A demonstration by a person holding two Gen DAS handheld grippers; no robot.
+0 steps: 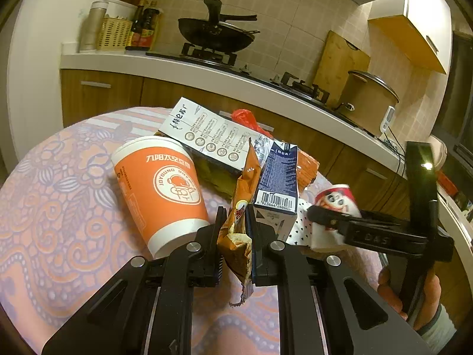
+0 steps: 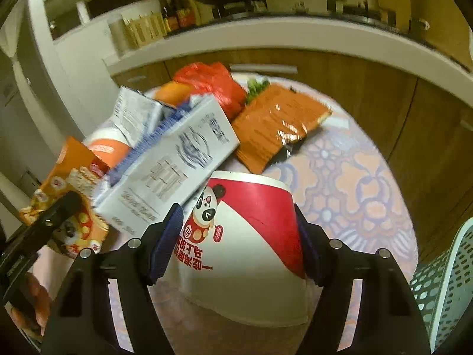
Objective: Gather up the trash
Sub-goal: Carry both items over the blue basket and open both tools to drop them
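Note:
My left gripper (image 1: 235, 222) is shut on an orange snack wrapper (image 1: 241, 207), which hangs crumpled between the fingers above the round table (image 1: 53, 213). My right gripper (image 2: 238, 222) is shut on a red-and-white panda paper cup (image 2: 245, 236); the same cup shows in the left wrist view (image 1: 335, 204). An orange paper cup (image 1: 159, 189) stands left of the wrapper. A blue-and-white milk carton (image 1: 278, 183) lies beside it, also in the right wrist view (image 2: 174, 171). Behind are a white printed box (image 1: 207, 133), a red plastic bag (image 2: 212, 85) and an orange foil packet (image 2: 278, 124).
The table has a pink patterned cloth (image 2: 354, 183). A perforated teal-white basket (image 2: 440, 281) stands at the right edge of the right wrist view. Behind the table runs a kitchen counter (image 1: 207, 71) with a wok (image 1: 215, 35), bottles and a brown cooker (image 1: 366, 103).

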